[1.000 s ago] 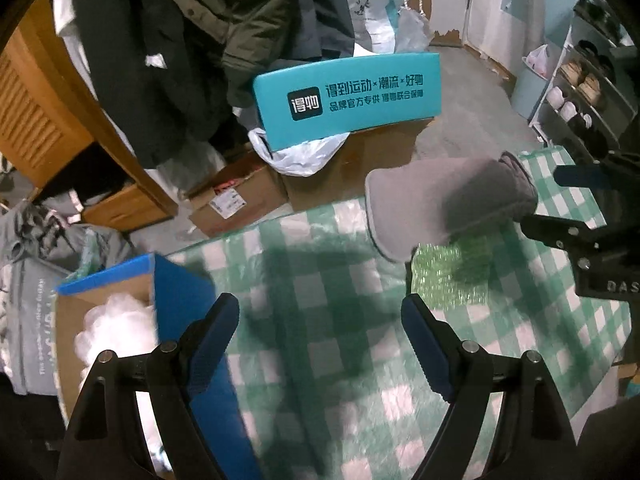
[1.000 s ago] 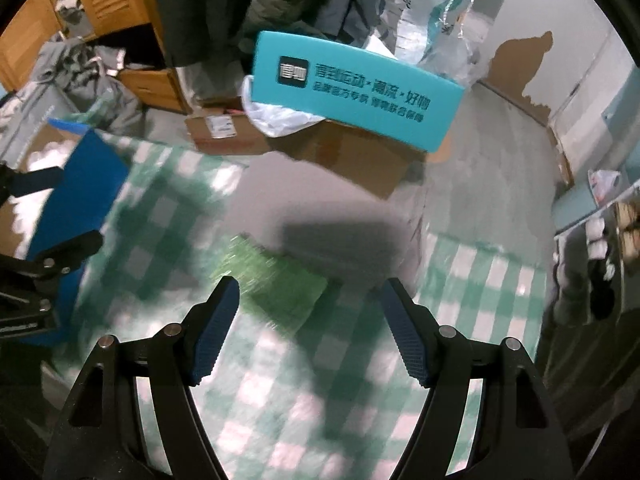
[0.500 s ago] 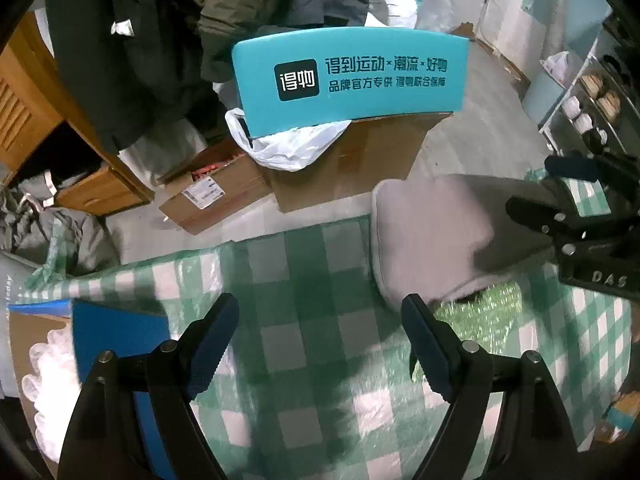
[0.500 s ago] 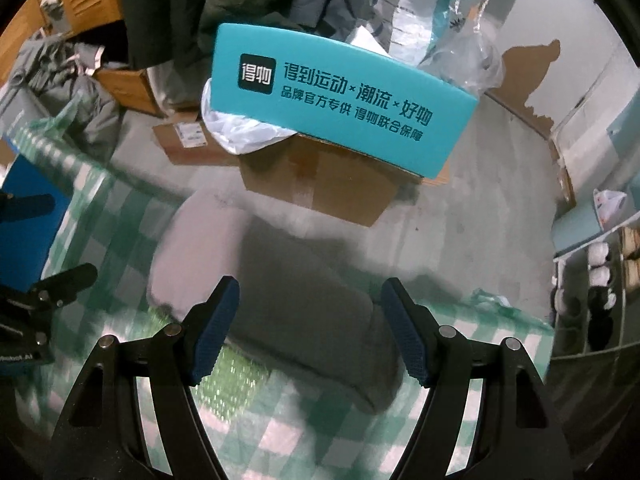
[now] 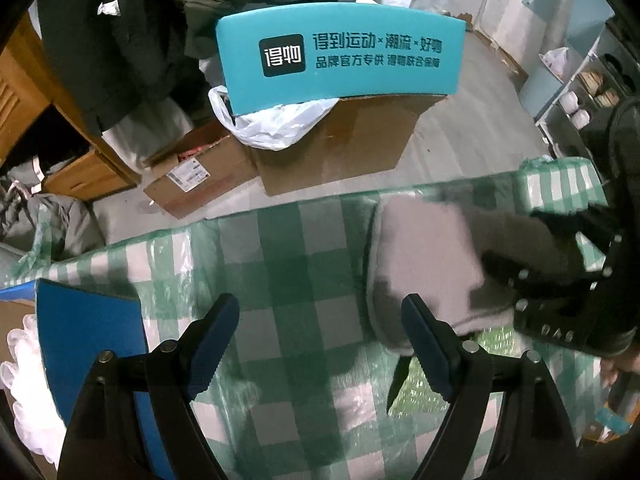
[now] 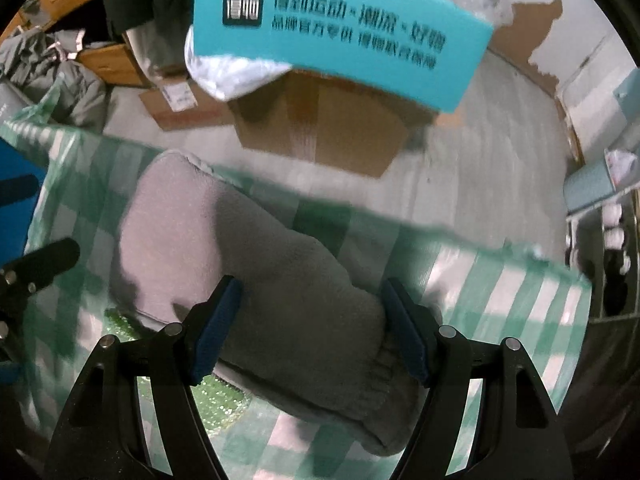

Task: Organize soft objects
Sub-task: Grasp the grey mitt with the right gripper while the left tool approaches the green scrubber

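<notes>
1. Right gripper (image 6: 310, 320) has come down over the grey fleece item (image 6: 224, 264) since a second ago; back then the fingers hung above it with the fabric ahead of them. Now both blue pads (image 6: 218, 326) bracket its cuffed end.
2. Jaws are wide apart, one pad on each side of the fabric. No squeeze visible, so it holds nothing yet.
3. The grey item lies flat on the green checked cloth (image 6: 500, 280), near the table's far edge, partly over a glittery green sheet (image 6: 216, 400). Looks like a mitten or thick sock; I can't tell which.
4. Left gripper (image 5: 320, 344) is spread wide and empty. Its view has swung from the blue box (image 5: 88, 340) toward the grey item over the last second; the right pad (image 5: 426, 350) now sits just beside the item's near end.
5. Blue box, stuffed with white filler (image 5: 16, 360), stays at table's left, well apart from the item. Probably the drop target.
6. Read: approach done, grasp is next. Closing on the cuff should work; risk is pinching the checked cloth or glitter sheet along with it.
</notes>
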### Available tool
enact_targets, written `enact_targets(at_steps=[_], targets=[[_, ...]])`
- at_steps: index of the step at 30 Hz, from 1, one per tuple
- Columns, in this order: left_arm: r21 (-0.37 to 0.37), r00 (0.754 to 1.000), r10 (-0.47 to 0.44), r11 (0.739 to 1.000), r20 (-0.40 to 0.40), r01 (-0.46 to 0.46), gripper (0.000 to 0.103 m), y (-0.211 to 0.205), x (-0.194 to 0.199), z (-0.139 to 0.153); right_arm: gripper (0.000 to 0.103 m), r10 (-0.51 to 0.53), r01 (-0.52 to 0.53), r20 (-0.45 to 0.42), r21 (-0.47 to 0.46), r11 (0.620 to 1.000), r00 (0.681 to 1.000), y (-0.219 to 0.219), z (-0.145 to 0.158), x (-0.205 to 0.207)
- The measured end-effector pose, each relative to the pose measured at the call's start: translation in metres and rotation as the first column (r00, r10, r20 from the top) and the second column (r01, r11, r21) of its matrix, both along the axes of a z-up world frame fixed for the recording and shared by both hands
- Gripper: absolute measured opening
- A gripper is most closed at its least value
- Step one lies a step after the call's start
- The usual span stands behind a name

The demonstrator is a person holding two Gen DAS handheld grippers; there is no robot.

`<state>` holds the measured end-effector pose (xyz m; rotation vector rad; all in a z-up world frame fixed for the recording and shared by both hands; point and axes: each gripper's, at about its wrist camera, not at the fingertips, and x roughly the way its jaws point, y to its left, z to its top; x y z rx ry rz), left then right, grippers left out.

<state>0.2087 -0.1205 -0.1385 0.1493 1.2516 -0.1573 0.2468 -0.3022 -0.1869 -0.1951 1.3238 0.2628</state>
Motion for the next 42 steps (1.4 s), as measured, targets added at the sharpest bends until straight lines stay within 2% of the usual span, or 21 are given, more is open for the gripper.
enact_targets(at_steps=[6,11,16,22,25,27,31,35,38,42], targets=[[0.01,1.0,-0.017,1.0,-0.005,0.017,0.085,0.001,-0.018,0.001,0.074,-0.179,0.182,-0.136,0.012,0.983,0.974,-0.015,-0.011,-0.035],[0.02,0.999,-0.03,0.999,-0.011,0.03,0.085,0.001,-0.038,0.001,0.074,-0.328,0.344,-0.193,0.054,0.937,0.925,-0.035,-0.011,-0.068],[0.052,0.998,-0.066,0.996,-0.008,0.067,0.085,-0.002,-0.062,0.001,0.074,-0.345,0.359,-0.185,0.047,0.932,0.92,-0.036,-0.006,-0.098],[0.044,0.997,-0.051,0.998,-0.049,0.053,0.085,0.002,-0.088,-0.004,0.074,-0.352,0.364,-0.174,0.04,0.93,0.92,-0.041,-0.002,-0.122],[0.062,0.997,-0.048,0.997,-0.06,0.052,0.085,0.003,-0.101,-0.006,0.074,-0.296,0.3,-0.113,0.018,0.954,0.948,-0.04,0.007,-0.13],[0.066,0.997,-0.042,0.997,-0.062,0.046,0.085,0.004,-0.11,-0.008,0.075,-0.225,0.225,-0.048,0.0,0.974,0.973,-0.035,0.019,-0.138],[0.042,0.997,-0.037,0.998,-0.074,0.041,0.085,0.008,-0.128,-0.008,0.077,-0.058,0.058,-0.004,-0.04,0.998,0.998,-0.021,0.031,-0.15],[0.006,0.997,-0.051,0.999,-0.062,0.052,0.085,0.003,-0.143,-0.003,0.077,0.139,-0.136,0.017,-0.109,0.985,0.99,-0.008,0.031,-0.159],[-0.012,0.995,-0.069,0.998,-0.065,0.069,0.085,-0.005,-0.147,-0.006,0.077,0.189,-0.188,0.006,-0.086,0.978,0.982,-0.01,0.029,-0.161],[-0.067,0.99,-0.095,0.994,-0.105,0.088,0.085,-0.015,-0.152,-0.013,0.077,0.201,-0.202,-0.028,-0.043,0.978,0.979,-0.013,0.025,-0.16]])
